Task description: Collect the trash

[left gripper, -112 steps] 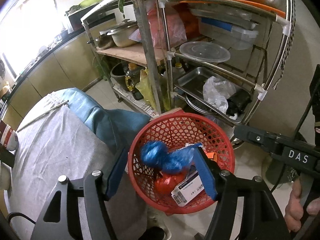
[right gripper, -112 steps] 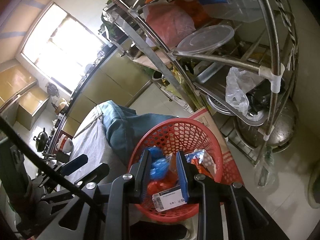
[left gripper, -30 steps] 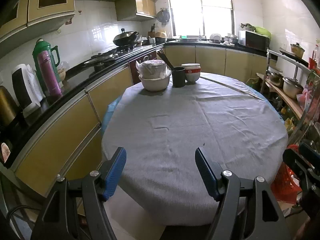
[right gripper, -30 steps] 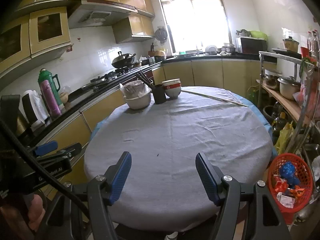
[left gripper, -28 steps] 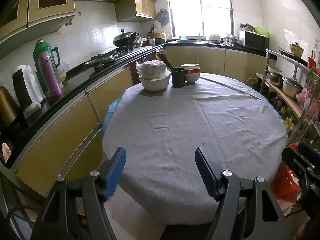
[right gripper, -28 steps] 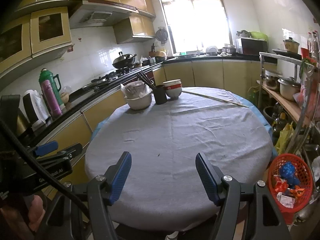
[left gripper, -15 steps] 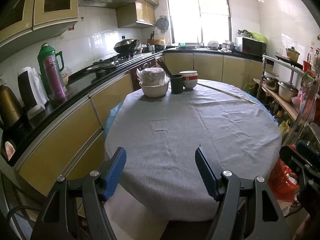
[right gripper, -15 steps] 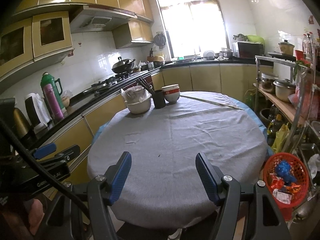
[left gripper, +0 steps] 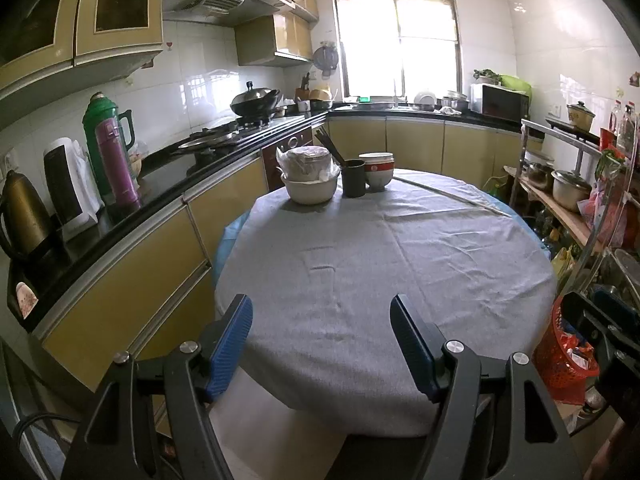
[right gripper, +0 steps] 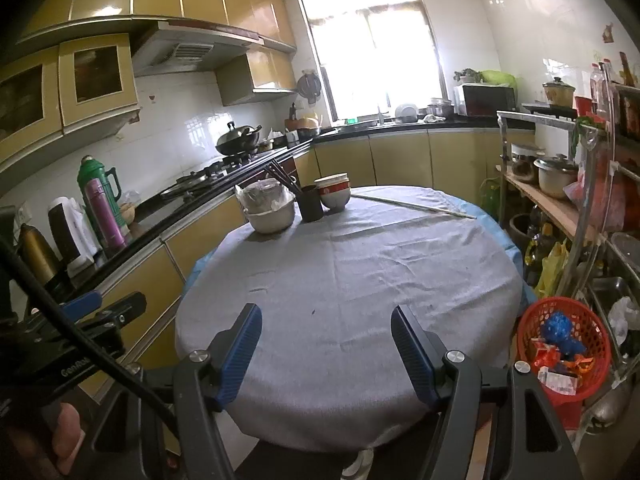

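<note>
A red mesh basket (right gripper: 592, 350) stands on the floor at the right of the round table, with a blue wad (right gripper: 558, 326), red wrappers and a labelled packet inside. In the left wrist view only a part of the basket (left gripper: 556, 364) shows behind the other gripper's body. My left gripper (left gripper: 322, 338) is open over the near edge of the grey tablecloth (left gripper: 384, 256), nothing between its blue pads. My right gripper (right gripper: 326, 342) is open as well, empty, above the same near edge of the cloth (right gripper: 360, 276).
At the table's far side stand a bowl with a bagged pot (left gripper: 310, 188), a black cup of chopsticks (left gripper: 354, 178) and stacked bowls (left gripper: 376, 170). A long stick (right gripper: 414, 205) lies there too. A counter with flasks runs along the left, a metal rack (right gripper: 576, 216) on the right.
Both grippers have drawn back and risen a little, so more of the table and kitchen shows. Their jaws keep the same opening. Well before that, both hung over the red basket.
</note>
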The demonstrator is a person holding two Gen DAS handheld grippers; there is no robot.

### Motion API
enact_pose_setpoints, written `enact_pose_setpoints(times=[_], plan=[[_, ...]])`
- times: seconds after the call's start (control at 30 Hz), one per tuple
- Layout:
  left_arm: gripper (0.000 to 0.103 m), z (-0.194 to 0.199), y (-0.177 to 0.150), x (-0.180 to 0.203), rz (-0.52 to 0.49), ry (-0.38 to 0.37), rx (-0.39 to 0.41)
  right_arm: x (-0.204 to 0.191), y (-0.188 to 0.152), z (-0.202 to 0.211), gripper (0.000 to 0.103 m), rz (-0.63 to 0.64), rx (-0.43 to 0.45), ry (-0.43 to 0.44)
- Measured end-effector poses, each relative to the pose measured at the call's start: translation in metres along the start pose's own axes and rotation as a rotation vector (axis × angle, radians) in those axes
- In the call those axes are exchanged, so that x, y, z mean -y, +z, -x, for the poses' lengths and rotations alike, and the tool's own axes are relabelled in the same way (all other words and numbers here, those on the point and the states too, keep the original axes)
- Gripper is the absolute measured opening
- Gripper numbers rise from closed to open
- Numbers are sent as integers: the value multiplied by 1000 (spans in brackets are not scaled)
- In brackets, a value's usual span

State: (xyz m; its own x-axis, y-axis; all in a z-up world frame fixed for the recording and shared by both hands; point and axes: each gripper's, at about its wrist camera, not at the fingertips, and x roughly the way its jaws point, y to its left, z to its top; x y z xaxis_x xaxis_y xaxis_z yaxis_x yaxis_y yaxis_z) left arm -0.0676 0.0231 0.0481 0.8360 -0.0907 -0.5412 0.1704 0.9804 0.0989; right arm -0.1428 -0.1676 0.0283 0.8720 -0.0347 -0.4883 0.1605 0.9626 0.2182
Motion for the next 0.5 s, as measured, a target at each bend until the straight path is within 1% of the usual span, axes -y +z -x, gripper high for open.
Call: enact_pose_setpoints(times=[0.5], plan=[[72, 5, 1, 1, -11, -20, 5, 1, 0, 9, 71, 7, 21, -6]])
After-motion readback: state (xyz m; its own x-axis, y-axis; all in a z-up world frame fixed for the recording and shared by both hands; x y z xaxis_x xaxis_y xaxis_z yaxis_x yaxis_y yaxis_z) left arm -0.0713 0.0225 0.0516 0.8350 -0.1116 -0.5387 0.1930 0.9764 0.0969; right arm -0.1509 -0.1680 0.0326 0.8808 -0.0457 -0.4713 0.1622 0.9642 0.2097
